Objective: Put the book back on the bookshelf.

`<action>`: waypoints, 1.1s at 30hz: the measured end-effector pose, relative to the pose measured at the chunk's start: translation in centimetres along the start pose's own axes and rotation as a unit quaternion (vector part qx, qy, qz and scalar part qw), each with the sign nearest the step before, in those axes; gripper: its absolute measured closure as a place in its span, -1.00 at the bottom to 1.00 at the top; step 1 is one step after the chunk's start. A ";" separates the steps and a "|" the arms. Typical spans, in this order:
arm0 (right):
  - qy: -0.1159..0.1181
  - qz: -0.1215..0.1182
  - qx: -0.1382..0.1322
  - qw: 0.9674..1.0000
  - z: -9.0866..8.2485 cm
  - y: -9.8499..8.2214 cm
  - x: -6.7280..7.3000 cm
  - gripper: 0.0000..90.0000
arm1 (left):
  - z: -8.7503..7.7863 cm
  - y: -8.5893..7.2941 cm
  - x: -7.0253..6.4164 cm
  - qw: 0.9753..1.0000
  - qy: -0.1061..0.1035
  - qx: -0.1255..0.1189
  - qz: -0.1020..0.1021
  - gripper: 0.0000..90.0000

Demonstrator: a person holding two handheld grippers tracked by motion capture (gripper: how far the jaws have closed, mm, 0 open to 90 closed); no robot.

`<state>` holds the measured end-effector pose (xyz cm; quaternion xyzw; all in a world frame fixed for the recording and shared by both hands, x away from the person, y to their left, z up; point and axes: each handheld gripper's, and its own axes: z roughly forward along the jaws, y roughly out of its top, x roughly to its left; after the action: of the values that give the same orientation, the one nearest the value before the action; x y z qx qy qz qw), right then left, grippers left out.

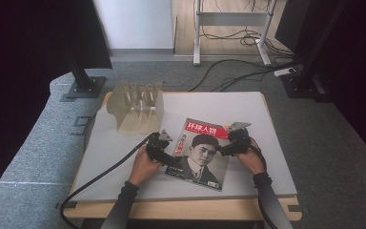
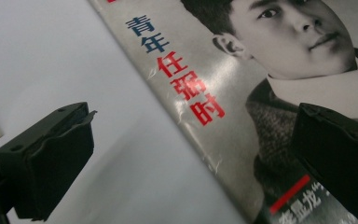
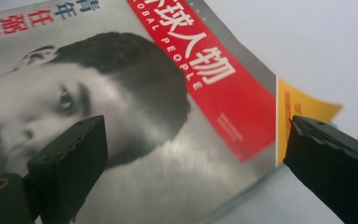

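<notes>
Both tongs stand with their jaws spread apart and nothing between them, one at each long edge of a magazine (image 1: 198,155) that lies flat on the grey desk (image 1: 124,157), toward its near side and a little right of the middle.

In the high view the left tongs (image 1: 164,151) sit at the magazine's left edge and the right tongs (image 1: 228,143) at its right edge near the upper corner, each held by a hand coming in from below.

Seen from the left gripper view, the left tongs (image 2: 191,154) straddle the magazine's edge: one jaw is over bare desk, the other over the cover. From the right gripper view, the right tongs (image 3: 196,163) straddle the other edge in the same way, one jaw over the printed portrait and the other beyond the edge, by a yellow-orange leaf (image 3: 303,105) that sticks out from under the cover.

The cover carries a black-and-white portrait under a red banner with large white Chinese characters, 环球人物, and beneath them the partly hidden Latin letters "OBAL PEOPLE". Down the left side run the blue characters 青年 and then the red 任弼时. A short red bar and white characters near the bottom are too blurred to read.

A beige slotted rack (image 1: 136,107) stands on the desk's far left, well apart from the magazine.
</notes>
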<state>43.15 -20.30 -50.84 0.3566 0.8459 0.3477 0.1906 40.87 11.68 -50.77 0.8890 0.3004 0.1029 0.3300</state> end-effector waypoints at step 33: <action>0.057 0.030 0.011 0.998 4.3 0.6 -3.8 -0.88 | 2.2 -0.5 -2.3 0.999 -0.044 -0.010 0.020 -1.00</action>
<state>48.46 -20.82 -53.05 0.3635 0.8482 0.3635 0.1278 39.64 9.50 -52.75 0.8952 0.2666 0.0732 0.3496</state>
